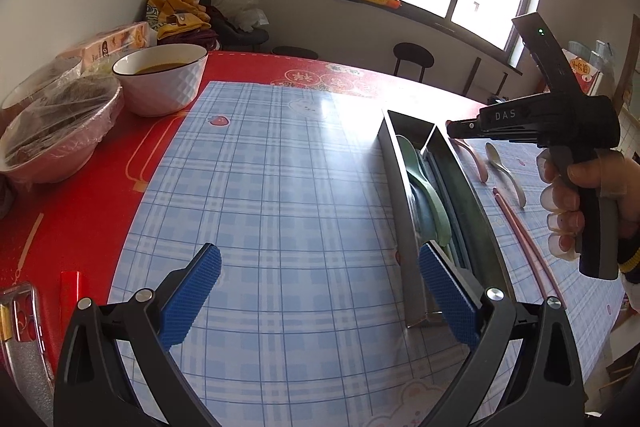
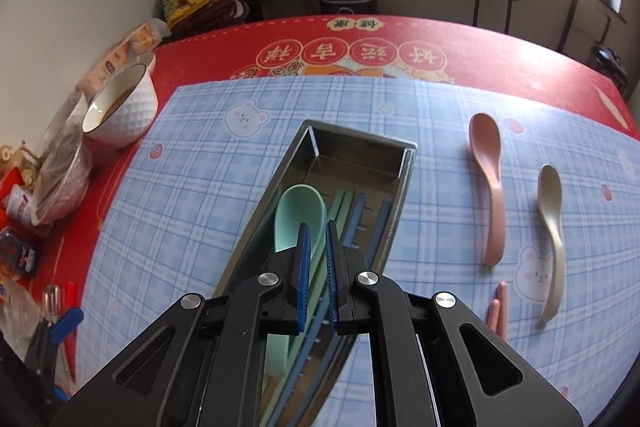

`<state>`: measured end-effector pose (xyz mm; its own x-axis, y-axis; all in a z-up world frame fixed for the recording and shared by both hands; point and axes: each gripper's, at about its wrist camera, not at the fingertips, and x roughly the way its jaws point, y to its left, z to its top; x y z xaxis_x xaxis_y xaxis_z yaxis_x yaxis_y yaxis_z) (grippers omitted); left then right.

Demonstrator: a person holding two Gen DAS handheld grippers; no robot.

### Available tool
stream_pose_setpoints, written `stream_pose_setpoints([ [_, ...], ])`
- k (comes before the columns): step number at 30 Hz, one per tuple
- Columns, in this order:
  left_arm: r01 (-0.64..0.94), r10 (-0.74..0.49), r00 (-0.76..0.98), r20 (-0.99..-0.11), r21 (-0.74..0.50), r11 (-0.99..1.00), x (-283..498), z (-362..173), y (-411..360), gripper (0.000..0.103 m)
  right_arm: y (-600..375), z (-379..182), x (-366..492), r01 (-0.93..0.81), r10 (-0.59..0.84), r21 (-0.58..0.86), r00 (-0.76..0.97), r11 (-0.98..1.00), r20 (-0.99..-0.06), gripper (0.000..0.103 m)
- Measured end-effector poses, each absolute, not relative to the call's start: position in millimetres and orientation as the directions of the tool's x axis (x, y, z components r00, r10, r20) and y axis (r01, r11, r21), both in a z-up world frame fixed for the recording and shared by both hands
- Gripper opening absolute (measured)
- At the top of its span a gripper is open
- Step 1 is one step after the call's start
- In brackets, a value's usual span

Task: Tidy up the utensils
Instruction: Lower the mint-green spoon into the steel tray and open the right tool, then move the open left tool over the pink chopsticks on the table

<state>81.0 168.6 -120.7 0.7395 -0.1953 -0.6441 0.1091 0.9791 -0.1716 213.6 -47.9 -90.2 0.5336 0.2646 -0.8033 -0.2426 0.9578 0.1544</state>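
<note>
Nearly closed, with nothing gripped, the right tongs (image 2: pixel 316 247) are held over the steel tray (image 2: pixel 405 183), where a green spoon (image 2: pixel 298 215) and chopsticks (image 2: pixel 360 213) lie. Rightward, a pink spoon (image 2: pixel 490 179) and beige spoon (image 2: pixel 554 227) are seen on the bench (image 2: pixel 192 187). The left tongs (image 1: pixel 320 291) are spread wide, empty.

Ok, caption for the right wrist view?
Right claw nearly closed above the metal tray; pink spoon and beige spoon wait outside.

Both grippers (image 1: pixel 320 301) (image 2: pixel 317 275) are showing black frames, blue ribbed pads, silver screws; "DAS" is marking the right one.
</note>
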Motion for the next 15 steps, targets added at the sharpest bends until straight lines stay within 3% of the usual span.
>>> stream_pose_setpoints([
  [10, 0.17, -0.199, 0.767, -0.61, -0.106, 0.98, 82.9, -92.1, 99.1, 0.097, -138.3, -84.1, 167.8, -0.324, 0.317, 0.122, 0.662, 0.938, -0.679, 0.008],
  [15, 0.223, -0.235, 0.761, -0.605, -0.096, 0.97, 87.0, -84.3, 49.1, 0.09, -192.3, -100.4, 153.7, -0.299, 0.316, 0.143, 0.681, 0.944, -0.661, 0.008],
])
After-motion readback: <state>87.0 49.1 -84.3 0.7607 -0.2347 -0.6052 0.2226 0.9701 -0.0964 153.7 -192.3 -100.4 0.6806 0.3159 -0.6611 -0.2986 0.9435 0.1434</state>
